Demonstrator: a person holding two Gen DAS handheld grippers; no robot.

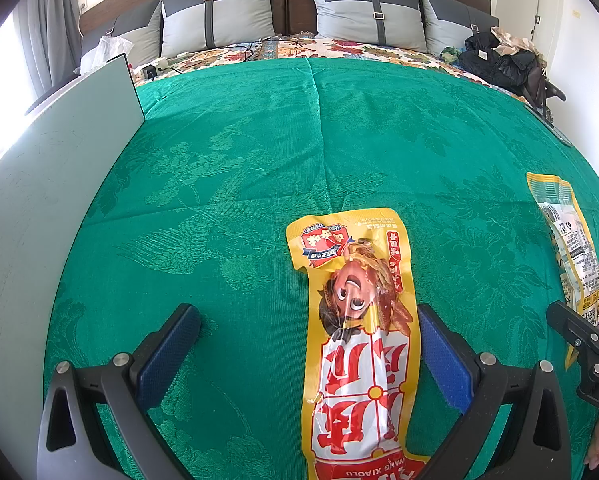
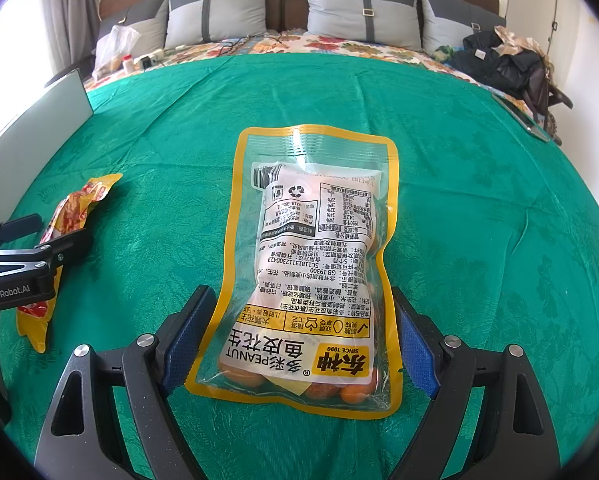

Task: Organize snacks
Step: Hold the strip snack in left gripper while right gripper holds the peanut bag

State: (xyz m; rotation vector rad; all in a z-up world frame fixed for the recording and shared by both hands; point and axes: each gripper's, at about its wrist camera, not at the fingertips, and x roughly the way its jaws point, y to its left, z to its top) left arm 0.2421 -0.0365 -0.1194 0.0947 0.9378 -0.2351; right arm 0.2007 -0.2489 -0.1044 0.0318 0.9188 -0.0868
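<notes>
Left gripper (image 1: 309, 332) jaws open astride the yellow snack sachet (image 1: 359, 344) (cartoon face); right gripper (image 2: 301, 316) jaws open flanking the peanut bag (image 2: 311, 264) on the green cloth (image 2: 479, 200).

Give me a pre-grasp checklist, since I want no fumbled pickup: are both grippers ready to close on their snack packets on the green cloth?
1. Left gripper open: ok, blue pads spread wide.
2. Long yellow-and-red cartoon snack packet between the left fingers: ok, though off-centre, lying close to one pad.
3. Right gripper open: ok.
4. Clear yellow-bordered peanut pouch centred between the right fingers: ok, its near end sits between them.
5. Right pads clear of the pouch: cannot tell, its edges lie very near both pads.
6. Green patterned cloth flat around both packets: ok, only light creases.
</notes>
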